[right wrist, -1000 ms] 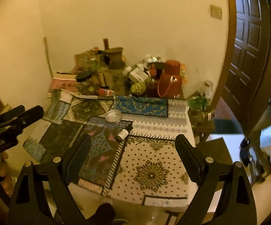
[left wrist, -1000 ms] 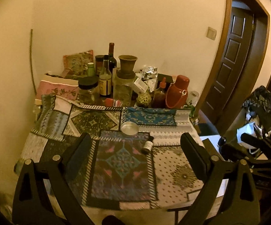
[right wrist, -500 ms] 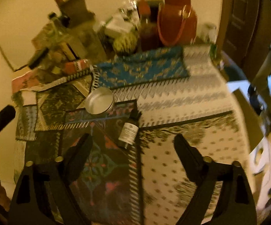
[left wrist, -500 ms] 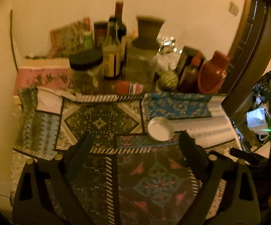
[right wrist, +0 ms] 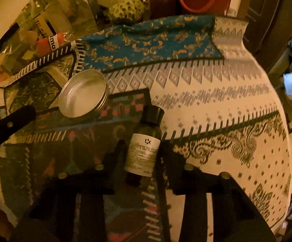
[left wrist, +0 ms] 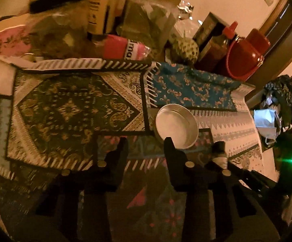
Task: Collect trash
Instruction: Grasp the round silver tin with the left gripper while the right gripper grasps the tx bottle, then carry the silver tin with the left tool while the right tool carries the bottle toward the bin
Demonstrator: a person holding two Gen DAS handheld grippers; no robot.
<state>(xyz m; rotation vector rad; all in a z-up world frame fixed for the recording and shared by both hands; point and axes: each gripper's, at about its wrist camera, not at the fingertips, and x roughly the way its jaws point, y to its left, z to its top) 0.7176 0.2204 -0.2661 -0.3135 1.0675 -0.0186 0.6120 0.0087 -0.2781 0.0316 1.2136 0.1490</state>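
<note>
A small dark bottle with a white label (right wrist: 144, 143) lies on the patchwork tablecloth (right wrist: 216, 104). My right gripper (right wrist: 141, 147) is low over the table, and the bottle lies between its two fingers, which stand close on either side. A round metal tin lid (right wrist: 83, 93) lies just beyond it, to the left. In the left wrist view the same lid (left wrist: 176, 126) lies just past my left gripper's right fingertip (left wrist: 168, 142). My left gripper (left wrist: 146, 143) is open and empty above the cloth. The bottle shows partly there (left wrist: 219, 154), behind the right gripper.
Bottles, jars, a red lying bottle (left wrist: 123, 47), a green spiky fruit (left wrist: 184, 49) and a red jug (left wrist: 245, 58) crowd the far edge of the table by the wall. A doorway and a bag with white paper (left wrist: 267, 121) lie to the right.
Both grippers have moved forward and down toward the table. The right gripper's fingers have closed in around the bottle. The left gripper's fingers have narrowed and now sit by the tin lid.
</note>
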